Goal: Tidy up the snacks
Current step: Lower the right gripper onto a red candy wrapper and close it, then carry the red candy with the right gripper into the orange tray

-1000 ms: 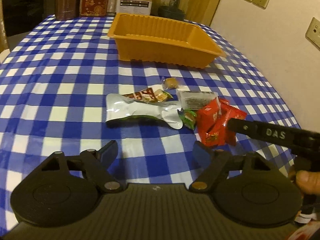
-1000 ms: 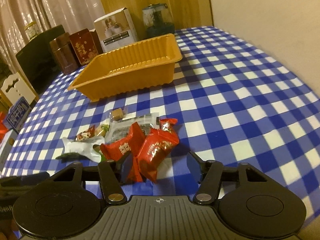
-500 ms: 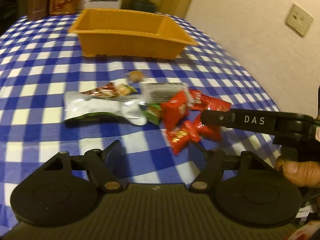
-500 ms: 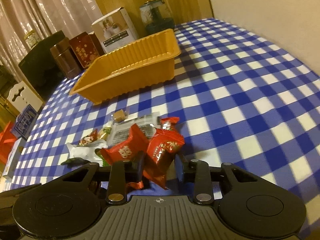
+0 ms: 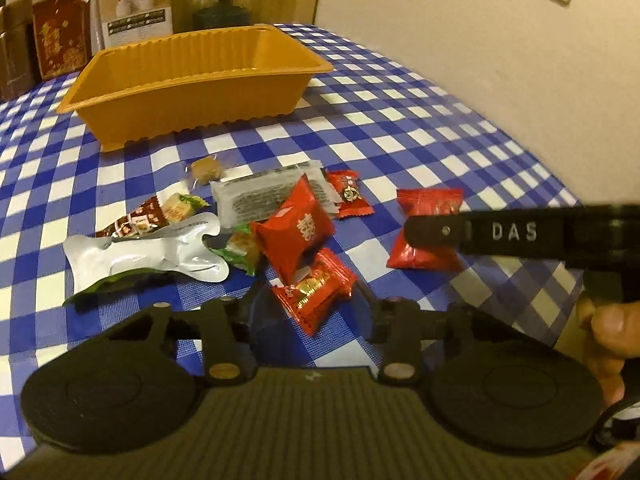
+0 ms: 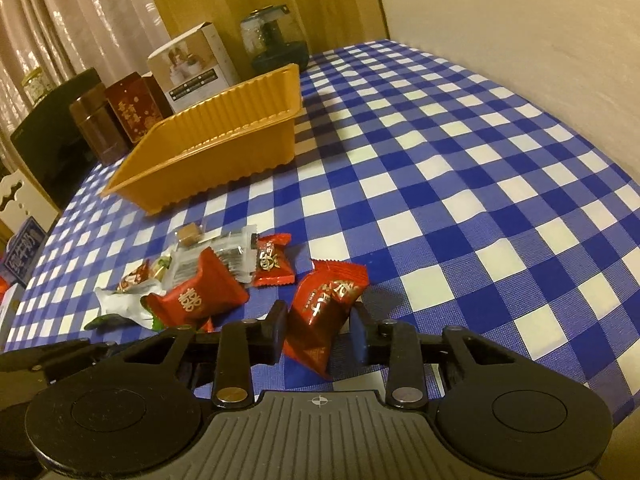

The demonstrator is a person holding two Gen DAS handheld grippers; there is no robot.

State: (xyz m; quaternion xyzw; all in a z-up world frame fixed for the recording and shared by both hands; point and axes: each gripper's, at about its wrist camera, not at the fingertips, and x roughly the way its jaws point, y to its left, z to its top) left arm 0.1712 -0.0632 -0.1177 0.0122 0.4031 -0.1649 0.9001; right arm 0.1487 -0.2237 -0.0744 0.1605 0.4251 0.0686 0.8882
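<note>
My right gripper [image 6: 320, 326] is shut on a red snack packet [image 6: 325, 300] and holds it above the checked tablecloth; that packet shows in the left wrist view [image 5: 428, 228] behind the right gripper's finger [image 5: 480, 232]. My left gripper [image 5: 308, 306] is open, its fingers on either side of a small red candy packet [image 5: 314, 294] on the cloth. A pile of snacks lies beyond: a red pillow packet [image 5: 296, 232], a silver pouch [image 5: 148, 254], a clear wrapped bar [image 5: 268, 196], a small red candy [image 5: 348, 196]. The empty orange tray [image 5: 192, 92] stands behind the pile.
Tins [image 6: 116, 120], a white box [image 6: 192, 68] and a glass jar [image 6: 276, 40] stand along the table's far edge. A wall [image 6: 520, 20] runs along the right side. Bare checked cloth [image 6: 460, 160] lies to the right of the tray.
My right gripper has closed on the red packet and lifted it away from the pile to the right. My left gripper has moved forward over the small red candy packet.
</note>
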